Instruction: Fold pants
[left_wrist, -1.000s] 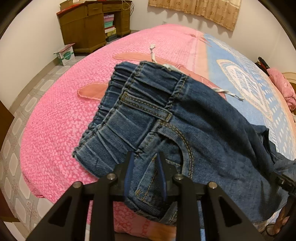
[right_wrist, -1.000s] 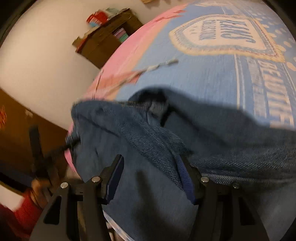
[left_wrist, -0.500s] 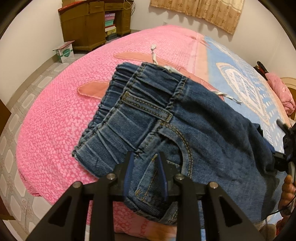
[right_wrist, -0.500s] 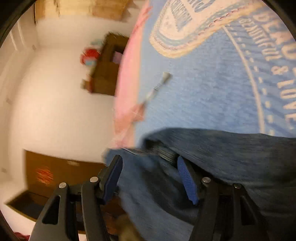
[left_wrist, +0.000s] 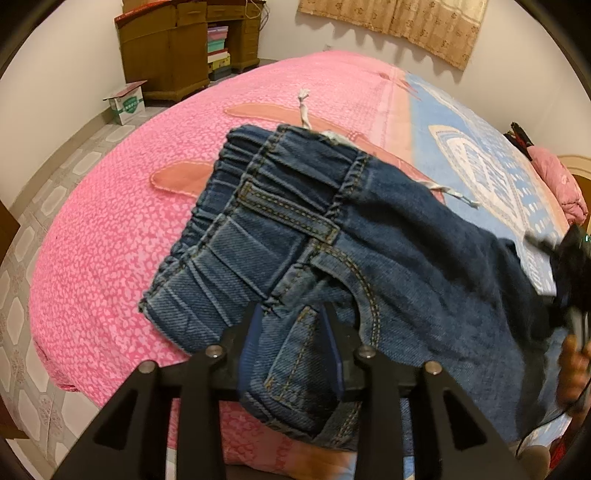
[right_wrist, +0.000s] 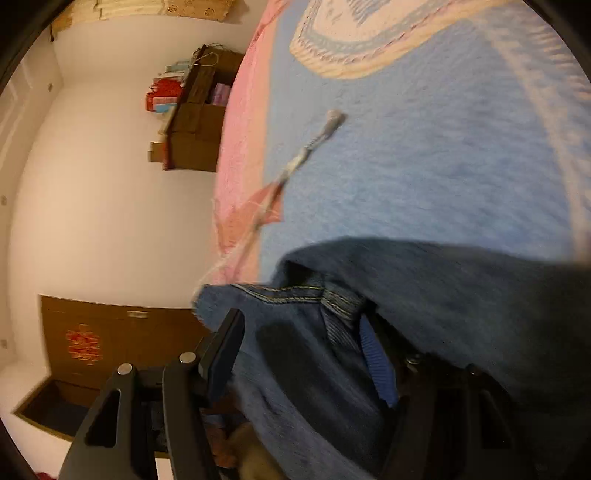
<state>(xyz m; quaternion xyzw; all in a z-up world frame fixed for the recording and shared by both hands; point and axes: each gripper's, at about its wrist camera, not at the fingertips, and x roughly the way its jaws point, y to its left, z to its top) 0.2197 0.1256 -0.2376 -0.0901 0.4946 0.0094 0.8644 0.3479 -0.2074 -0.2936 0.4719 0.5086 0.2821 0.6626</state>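
Dark blue denim pants (left_wrist: 332, 236) lie folded across the near edge of the bed, elastic waistband toward the far left, white drawstring ends poking out. My left gripper (left_wrist: 291, 325) is shut on the pants at the pocket corner near the waist. My right gripper (right_wrist: 303, 325) holds a bunch of the pants' denim (right_wrist: 424, 295) between its fingers; it also shows at the right edge of the left wrist view (left_wrist: 569, 266), at the leg end of the pants. The right wrist view is tilted and blurred.
The bed has a pink cover (left_wrist: 147, 206) on the left and a blue patterned blanket (left_wrist: 491, 173) on the right. A wooden desk (left_wrist: 177, 48) and a small cardboard box (left_wrist: 127, 101) stand on the tiled floor beyond. A pink garment (left_wrist: 561, 184) lies far right.
My right gripper has rolled sideways and swung along the leg end of the pants, dragging the denim with it. My left gripper has kept its grip and hardly moved.
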